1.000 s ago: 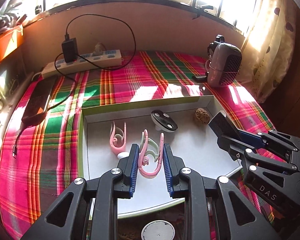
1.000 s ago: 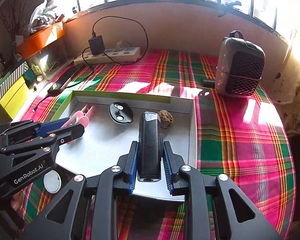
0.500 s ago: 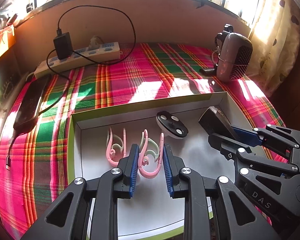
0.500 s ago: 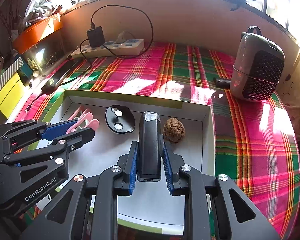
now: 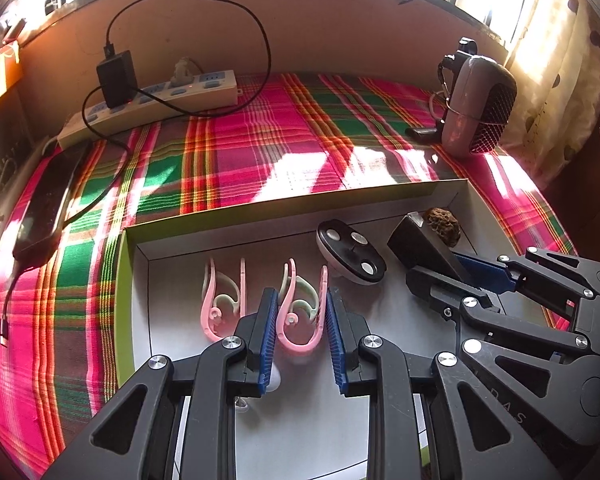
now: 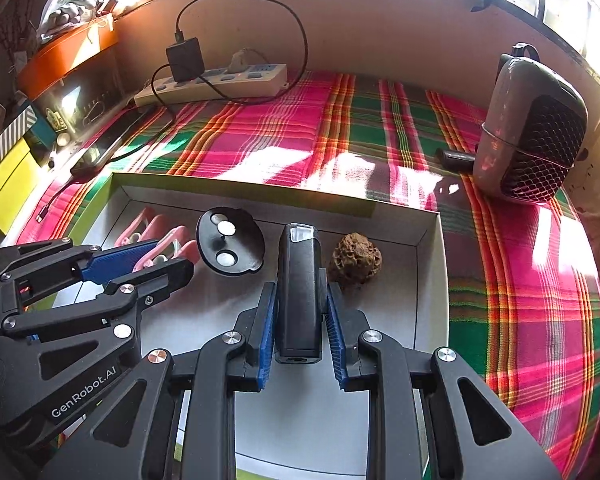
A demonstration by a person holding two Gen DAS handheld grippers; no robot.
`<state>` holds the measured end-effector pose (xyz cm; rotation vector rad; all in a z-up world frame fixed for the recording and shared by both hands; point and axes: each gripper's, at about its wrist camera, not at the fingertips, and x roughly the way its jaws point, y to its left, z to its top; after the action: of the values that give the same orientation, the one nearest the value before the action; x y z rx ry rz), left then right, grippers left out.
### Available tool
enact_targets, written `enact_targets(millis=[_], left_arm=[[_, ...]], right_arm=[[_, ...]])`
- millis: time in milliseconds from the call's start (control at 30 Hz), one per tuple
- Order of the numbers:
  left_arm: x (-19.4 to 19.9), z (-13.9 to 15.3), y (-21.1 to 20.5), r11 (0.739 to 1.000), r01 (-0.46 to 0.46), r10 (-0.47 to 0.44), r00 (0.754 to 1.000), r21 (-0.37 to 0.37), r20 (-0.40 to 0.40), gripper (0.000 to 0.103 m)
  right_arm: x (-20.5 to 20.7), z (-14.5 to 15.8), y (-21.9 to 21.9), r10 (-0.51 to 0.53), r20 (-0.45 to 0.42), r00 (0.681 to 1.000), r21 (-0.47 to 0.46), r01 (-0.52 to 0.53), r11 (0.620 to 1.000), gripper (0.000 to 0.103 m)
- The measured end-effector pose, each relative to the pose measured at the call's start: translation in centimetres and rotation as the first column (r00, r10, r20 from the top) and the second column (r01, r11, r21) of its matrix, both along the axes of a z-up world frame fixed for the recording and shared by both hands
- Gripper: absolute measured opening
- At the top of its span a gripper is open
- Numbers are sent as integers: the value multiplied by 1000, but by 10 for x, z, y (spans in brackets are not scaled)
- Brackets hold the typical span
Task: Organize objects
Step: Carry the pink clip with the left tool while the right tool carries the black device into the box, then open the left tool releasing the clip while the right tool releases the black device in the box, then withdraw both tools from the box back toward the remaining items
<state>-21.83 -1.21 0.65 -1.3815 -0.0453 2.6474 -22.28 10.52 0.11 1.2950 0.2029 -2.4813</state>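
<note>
Sunlit plaid cloth (image 5: 284, 148) in pink, green and orange over the tabletop, shallow white tray (image 5: 340, 196) with a green outer edge on it. Left tongs (image 5: 300, 320) low over the tray, level, blue ribbed pads on either side of a pink curved clip (image 5: 300, 312), whether squeezing it or only touching cannot tell; twin clip (image 5: 220, 308) just beside. Right tongs (image 6: 300, 316) reaching in alongside, clamped on a smooth black boxy flashlight (image 6: 299, 292). Nearby in the tray, a glossy black oval disc (image 6: 230, 246) with pale round spots and a rough brown pitted lump (image 6: 355, 258).
</note>
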Motion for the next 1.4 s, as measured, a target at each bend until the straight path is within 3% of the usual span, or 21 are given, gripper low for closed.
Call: enact_targets(millis=[867,1100,1400], left_arm=[[-6,-1,1,1000,-6,6,1000,-18,2,23],[-5,-1,-1,1000,-10,10,1000,-3,7,24],[1,4,-4,1000,-18,19,1000,-4,3,30]], right_arm=[[-4,-4,-4,-15,-4,1000,17,15,1000,25],[-2,-2,-4,-23,-11,1000,20,23,1000,35],[2,2,-4,-31,-25,999,20,32,999,40]])
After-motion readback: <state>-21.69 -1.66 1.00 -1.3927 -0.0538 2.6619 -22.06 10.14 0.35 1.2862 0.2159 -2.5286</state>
